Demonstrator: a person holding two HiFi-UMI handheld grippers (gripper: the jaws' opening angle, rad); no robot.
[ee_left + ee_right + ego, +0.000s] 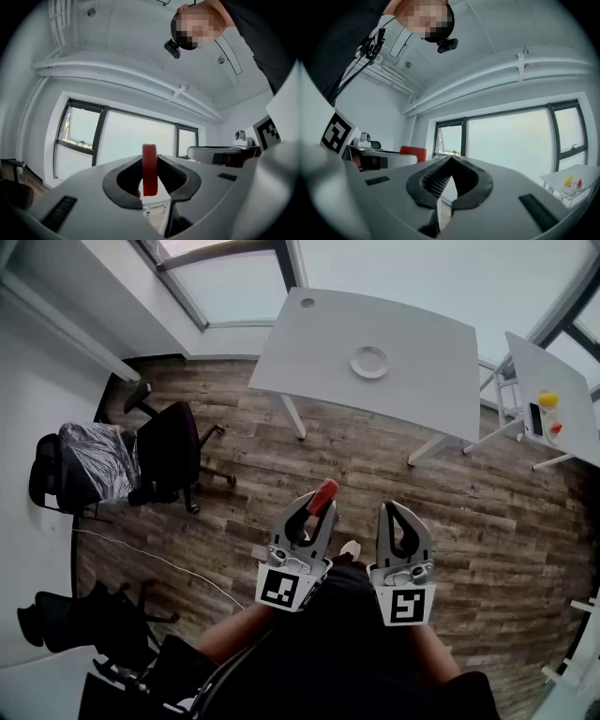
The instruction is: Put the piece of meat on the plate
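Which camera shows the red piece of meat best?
The left gripper view: the meat sits centre, gripped edge-on between the fingers. The head view shows it small, from above; the right gripper view catches only a red patch at the side.

**Room Condition: Furniture and Fixtures**

Floor: wood-look plank flooring (487, 521), dark brown, with a thin white cable (150, 559) lying loose across it at left.

Furniture: one large white table (422, 362) on white legs, with a round cable hole (307, 303) near its far corner. A second, smaller white table (553, 381) stands apart to its right and carries a yellow item (548, 398), a dark flat object (535, 418) and a small red item (556, 427).

Seating: a black office chair (169, 451) at left, with a plastic-wrapped chair (94, 465) just beside it. A further black chair (94, 620) stands at lower left.

Fixtures: dark-framed windows (131, 140) along the wall, and a white pipe (122, 75) running above them.
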